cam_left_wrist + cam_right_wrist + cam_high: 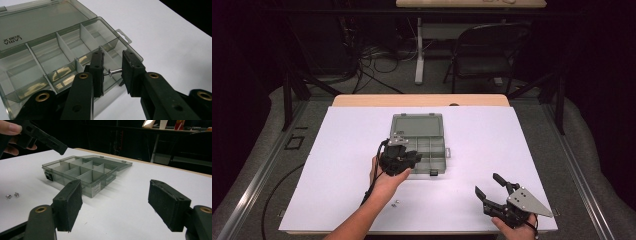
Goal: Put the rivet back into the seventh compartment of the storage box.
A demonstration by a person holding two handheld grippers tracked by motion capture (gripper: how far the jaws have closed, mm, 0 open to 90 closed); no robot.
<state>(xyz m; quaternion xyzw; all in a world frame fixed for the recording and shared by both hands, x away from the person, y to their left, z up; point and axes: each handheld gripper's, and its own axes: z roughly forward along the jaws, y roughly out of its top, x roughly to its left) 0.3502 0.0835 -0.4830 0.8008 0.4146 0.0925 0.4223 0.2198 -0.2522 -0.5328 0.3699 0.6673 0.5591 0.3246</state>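
Your left tool [112, 71] grips one screw [115, 71] above the box's near-right compartment | right tool [115, 205] spread, holding nothing | one open organizer box [419, 142], compartments bare | two screws [12, 195] lie loose on the surface [337, 150]

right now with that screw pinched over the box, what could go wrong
1. The left gripper holds the screw only by its ends, so it may twist and slip out.
2. It hangs above a divider wall of the organizer box, so a drop could land in the wrong compartment.
3. Two loose screws lie on the table near the left forearm, easy to brush off.
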